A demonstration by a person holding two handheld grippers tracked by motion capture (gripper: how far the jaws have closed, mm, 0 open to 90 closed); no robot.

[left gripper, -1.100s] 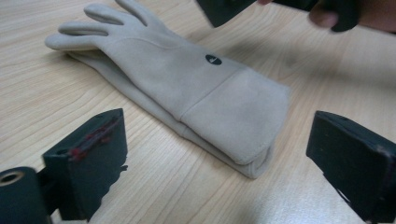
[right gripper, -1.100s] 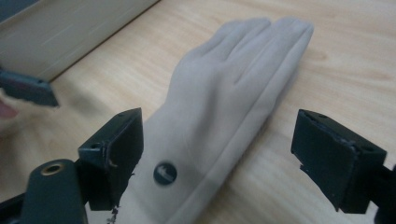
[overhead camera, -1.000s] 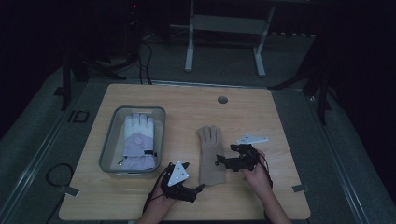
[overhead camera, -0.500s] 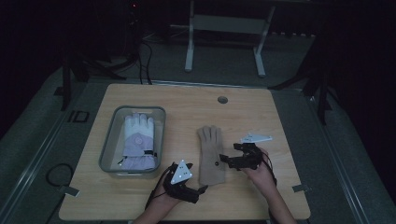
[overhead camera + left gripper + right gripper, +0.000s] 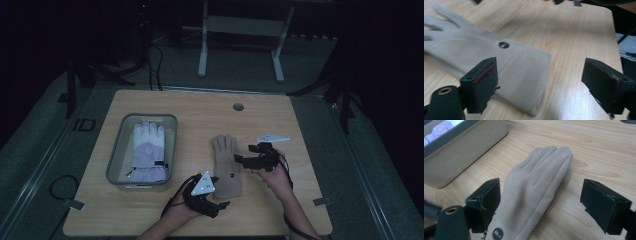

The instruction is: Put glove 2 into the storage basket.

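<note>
Risk first: a soft beige glove (image 5: pixel 226 165) lying flat mid-table, fingers pointing away, cuff toward the near edge. Likely to bunch or slide on the wooden table (image 5: pixel 310 200) if pinched at one layer only, or to sag and snag the rim if lifted from one end. Left gripper (image 5: pixel 218 192) at the cuff, jaws wide but just narrowing, nothing pinched (cuff corner between them, untouched). Right gripper (image 5: pixel 243 160) beside the palm, jaws spread wide, empty. Grey tray (image 5: pixel 116 165) to the left, holding a white-and-lilac glove (image 5: pixel 147 152), laid flat along it.
</note>
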